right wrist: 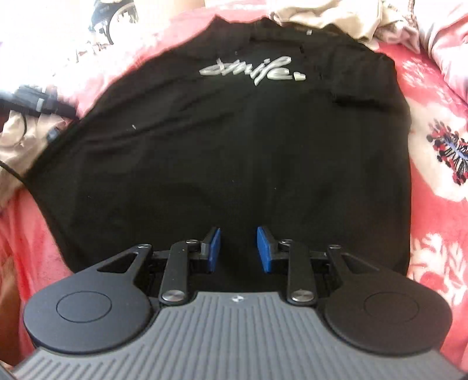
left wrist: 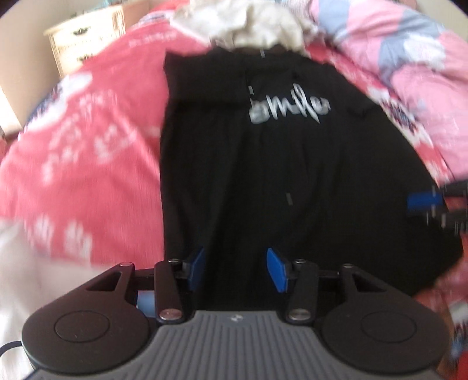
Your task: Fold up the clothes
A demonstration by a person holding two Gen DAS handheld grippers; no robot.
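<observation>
pink flowered bedding lay under a black shirt, spread flat with silver lettering toward 12 o'clock and its sides seemingly already turned in. a beige heap of clothes sat beyond the collar. left gripper and right gripper both stood apart, empty, at the hem at 6 o'clock. judging by this, the crosswise fold was left.

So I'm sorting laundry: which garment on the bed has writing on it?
The black shirt, spread flat under both grippers, with silver script across its chest. The beige garment crumpled beyond its collar is plain.
</observation>
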